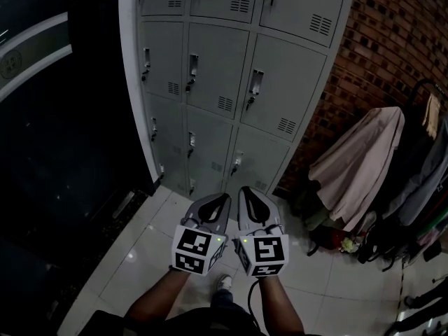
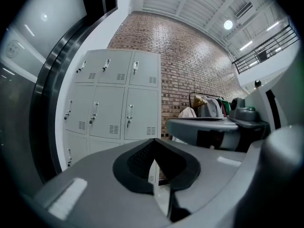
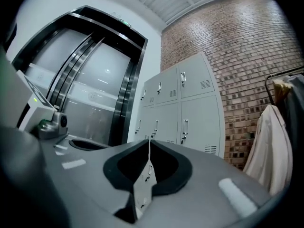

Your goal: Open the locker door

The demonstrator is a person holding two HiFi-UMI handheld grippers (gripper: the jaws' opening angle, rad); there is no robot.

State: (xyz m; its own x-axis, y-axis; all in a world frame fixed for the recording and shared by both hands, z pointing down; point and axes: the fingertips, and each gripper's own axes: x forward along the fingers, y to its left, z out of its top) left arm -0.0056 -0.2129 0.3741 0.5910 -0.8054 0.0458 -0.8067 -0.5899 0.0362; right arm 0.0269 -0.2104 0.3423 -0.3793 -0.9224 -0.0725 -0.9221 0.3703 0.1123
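Head view: the left gripper (image 1: 218,203) and the right gripper (image 1: 248,194) are held out side by side over the tiled floor (image 1: 140,257). Both point at the bank of grey lockers (image 1: 231,68) and are well apart from it.
Step in hand: the approach, as I judge it. No door has been touched, and every door I can see looks shut.
Left gripper: its jaws meet tip to tip, with nothing between them.
Right gripper: its jaws are also together and empty.
Locker door: the doors stand straight ahead of both tools, each with a small handle (image 1: 253,88) near its left edge. I cannot tell which door is the one meant.
Relation to the tools: the lower rows are nearest the jaw tips, and the lockers fill the middle of both gripper views.
Next move: the gap has to be closed, then one pair of jaws parted and lined up on a handle. Only then can it grip and pull outward.
To the right: a brick wall (image 1: 392,33), with hanging garments (image 1: 364,166) near the lockers, so I would keep that side in mind.
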